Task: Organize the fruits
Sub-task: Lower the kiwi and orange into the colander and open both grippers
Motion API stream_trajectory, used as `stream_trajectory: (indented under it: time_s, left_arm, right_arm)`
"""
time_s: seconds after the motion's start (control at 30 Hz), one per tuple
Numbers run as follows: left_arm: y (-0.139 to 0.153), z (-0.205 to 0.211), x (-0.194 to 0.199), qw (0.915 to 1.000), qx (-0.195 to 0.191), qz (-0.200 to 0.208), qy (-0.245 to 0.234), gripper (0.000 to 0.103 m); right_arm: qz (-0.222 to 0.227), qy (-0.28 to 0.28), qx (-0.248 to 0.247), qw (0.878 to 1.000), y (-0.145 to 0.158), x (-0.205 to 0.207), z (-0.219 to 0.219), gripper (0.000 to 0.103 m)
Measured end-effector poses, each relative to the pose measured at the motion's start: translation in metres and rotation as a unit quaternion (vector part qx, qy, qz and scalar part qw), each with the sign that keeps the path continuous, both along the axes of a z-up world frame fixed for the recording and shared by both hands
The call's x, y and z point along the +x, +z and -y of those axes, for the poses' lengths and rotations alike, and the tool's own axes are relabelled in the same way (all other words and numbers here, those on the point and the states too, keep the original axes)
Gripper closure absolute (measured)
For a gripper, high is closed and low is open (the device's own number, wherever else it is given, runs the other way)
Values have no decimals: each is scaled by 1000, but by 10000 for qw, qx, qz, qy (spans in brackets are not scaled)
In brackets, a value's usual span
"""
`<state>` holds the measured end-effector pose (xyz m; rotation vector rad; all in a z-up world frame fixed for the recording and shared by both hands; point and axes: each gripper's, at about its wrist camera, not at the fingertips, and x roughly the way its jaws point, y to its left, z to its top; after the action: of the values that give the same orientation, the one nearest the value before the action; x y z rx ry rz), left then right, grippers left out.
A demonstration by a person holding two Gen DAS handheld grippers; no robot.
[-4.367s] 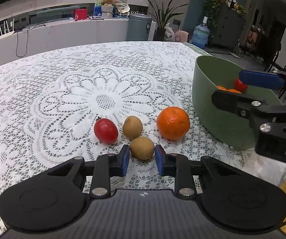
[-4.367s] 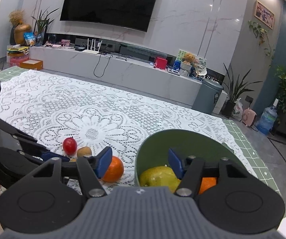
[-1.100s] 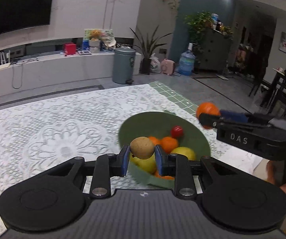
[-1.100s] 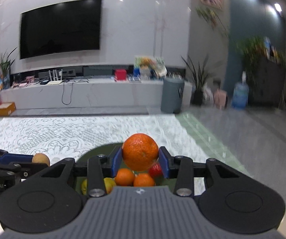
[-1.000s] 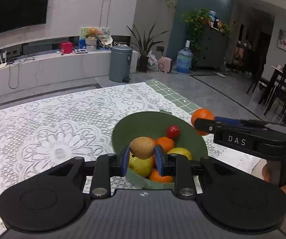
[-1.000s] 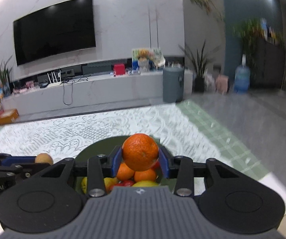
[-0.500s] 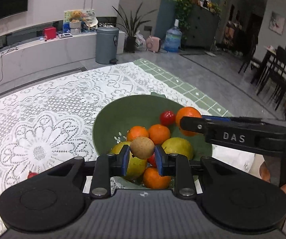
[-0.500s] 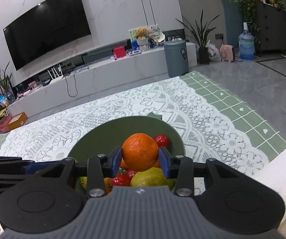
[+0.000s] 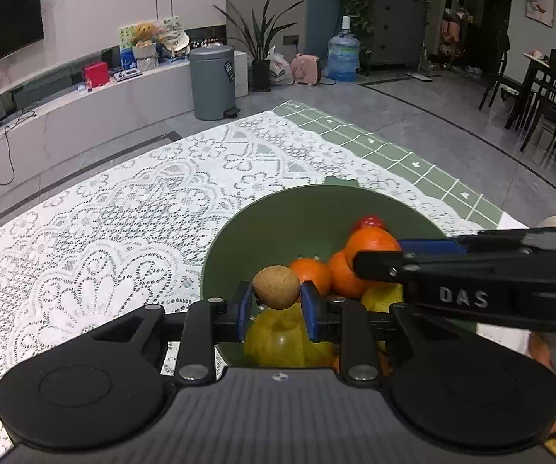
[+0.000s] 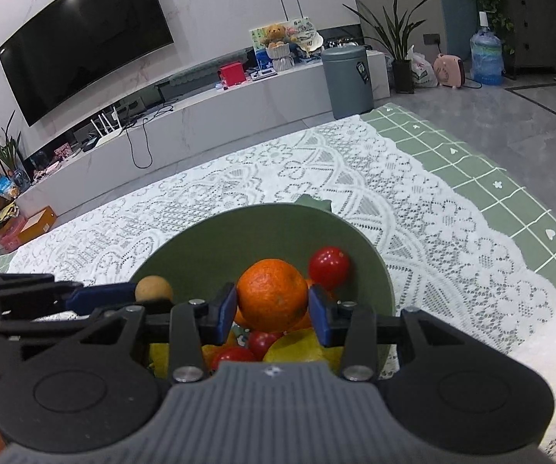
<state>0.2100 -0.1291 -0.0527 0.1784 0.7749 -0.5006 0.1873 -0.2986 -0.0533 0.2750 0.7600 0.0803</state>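
Above the green bowl (image 10: pixel 216 243), the left hand-held gripper (image 9: pixel 277 303) clamped a brown fruit (image 9: pixel 276 287) while the right hand-held gripper (image 10: pixel 273 311) clamped an orange (image 10: pixel 272 294).

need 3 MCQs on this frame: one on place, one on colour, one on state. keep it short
1. Where is the orange held by the right tool?
A. on the lace cloth
B. over the bowl
C. on the floor

2. What colour is the bowl?
A. white
B. blue
C. green

3. What state is the left tool in?
A. shut on the brown fruit
B. open and empty
C. shut on a lemon

Answers:
1 B: in the right wrist view the orange sits between the pads, above the fruit in the bowl.
2 C: its wall and rim are green.
3 A: both pads press on the brown fruit.
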Motion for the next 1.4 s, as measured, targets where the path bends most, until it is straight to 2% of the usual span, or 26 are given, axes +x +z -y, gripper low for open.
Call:
stream_trajectory:
  time_s: [0.73, 0.87, 1.03, 1.17, 1.4]
  left_arm:
    - [-22, 11, 32, 9995, 301, -76, 53, 73]
    - [-22, 13, 35, 9991, 386, -145, -36, 68]
    - [-20, 4, 35, 9996, 163, -242, 30, 67]
    - [-15, -7, 32, 9993, -163, -330, 89, 65]
    - [3, -25, 14, 9988, -379, -82, 283, 63]
  right_arm:
    - [-103, 81, 13, 9999, -12, 8, -3, 65]
    - [-72, 88, 28, 9999, -13, 8, -3, 65]
    - [-43, 105, 59, 9999, -13, 7, -3, 65]
    - [46, 120, 60, 9999, -11, 6, -3, 66]
    - [306, 199, -153, 9992, -9, 14, -11, 66]
